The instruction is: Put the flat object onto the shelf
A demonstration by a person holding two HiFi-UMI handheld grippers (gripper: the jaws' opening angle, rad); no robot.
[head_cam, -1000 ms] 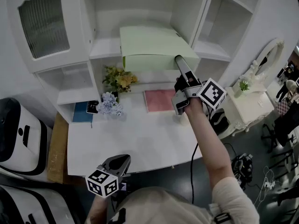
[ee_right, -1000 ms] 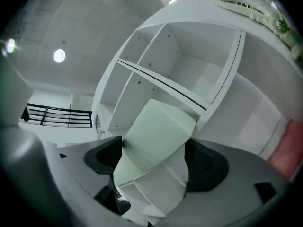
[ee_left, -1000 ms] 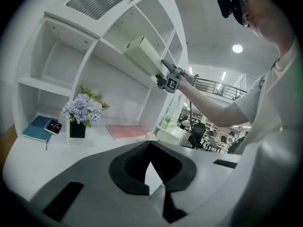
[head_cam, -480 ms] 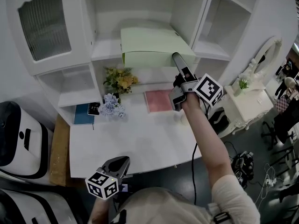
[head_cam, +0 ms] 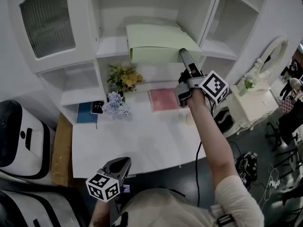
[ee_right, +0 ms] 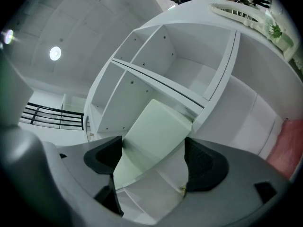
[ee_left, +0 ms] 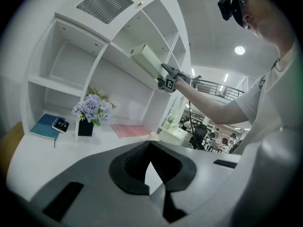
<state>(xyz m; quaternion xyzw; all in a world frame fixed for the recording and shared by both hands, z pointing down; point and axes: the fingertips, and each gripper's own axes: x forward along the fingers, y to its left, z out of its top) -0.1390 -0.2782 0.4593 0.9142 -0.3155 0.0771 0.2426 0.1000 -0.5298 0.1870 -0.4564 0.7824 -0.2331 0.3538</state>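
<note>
A flat pale green box (head_cam: 158,41) lies on the middle shelf of a white cabinet (head_cam: 110,47), its front edge past the shelf's lip. My right gripper (head_cam: 183,55) is raised to the box's front right corner. In the right gripper view the box (ee_right: 151,131) lies between the open jaws; the left pad (ee_right: 106,157) is at its edge and the right pad stands apart from it. My left gripper (head_cam: 124,162) hangs low at the desk's near edge, shut (ee_left: 151,148) on nothing. The box (ee_left: 147,63) and the right gripper (ee_left: 168,77) also show in the left gripper view.
On the white desk (head_cam: 142,136) lie a pink book (head_cam: 163,100) and a blue notebook (head_cam: 86,112), with purple flowers (head_cam: 113,105) and yellow flowers (head_cam: 124,78) at the back. A small white table with a mirror (head_cam: 251,103) stands right; a white machine (head_cam: 19,131) stands left.
Little differs. My right gripper stays at the box's front right corner, perhaps slightly higher. The left gripper has not moved.
</note>
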